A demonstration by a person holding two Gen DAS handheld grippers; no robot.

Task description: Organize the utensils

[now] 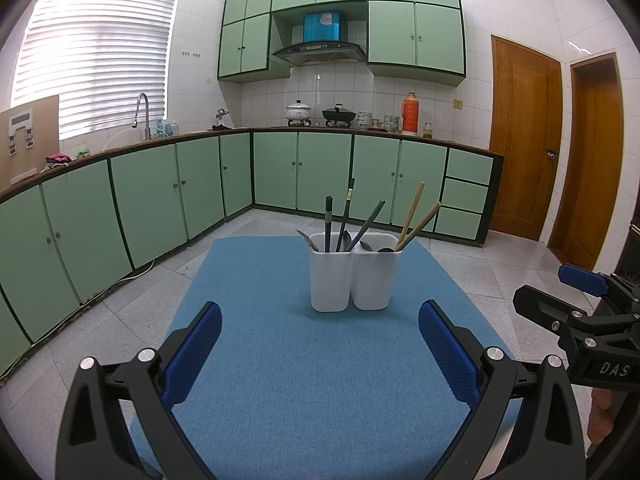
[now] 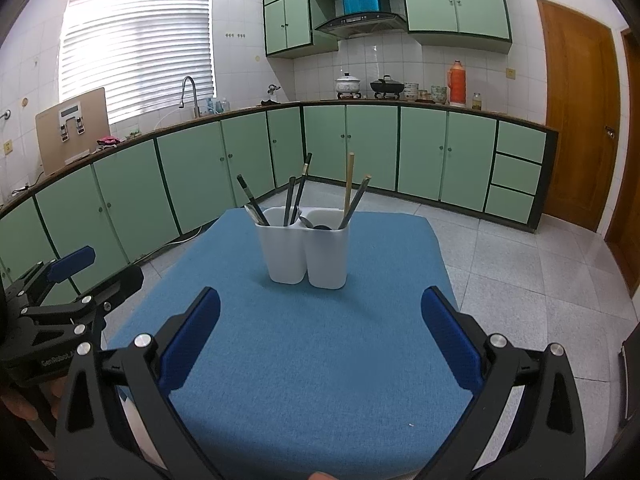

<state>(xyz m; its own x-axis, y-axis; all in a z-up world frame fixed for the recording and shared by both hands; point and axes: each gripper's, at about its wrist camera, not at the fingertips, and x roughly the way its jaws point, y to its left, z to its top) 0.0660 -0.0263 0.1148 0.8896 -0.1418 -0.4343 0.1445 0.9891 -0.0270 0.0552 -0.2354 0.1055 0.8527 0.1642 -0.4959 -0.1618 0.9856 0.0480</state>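
both our grippers, left gripper and right gripper, hover with fingers spread wide and empty, well back from the two white holders standing touching mid-tabletop, chopsticks and spoons already upright inside, so sorting looks finished.

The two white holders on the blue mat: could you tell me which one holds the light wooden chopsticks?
The right-hand white holder holds the wooden chopsticks; the left-hand holder has only dark chopsticks and spoons.
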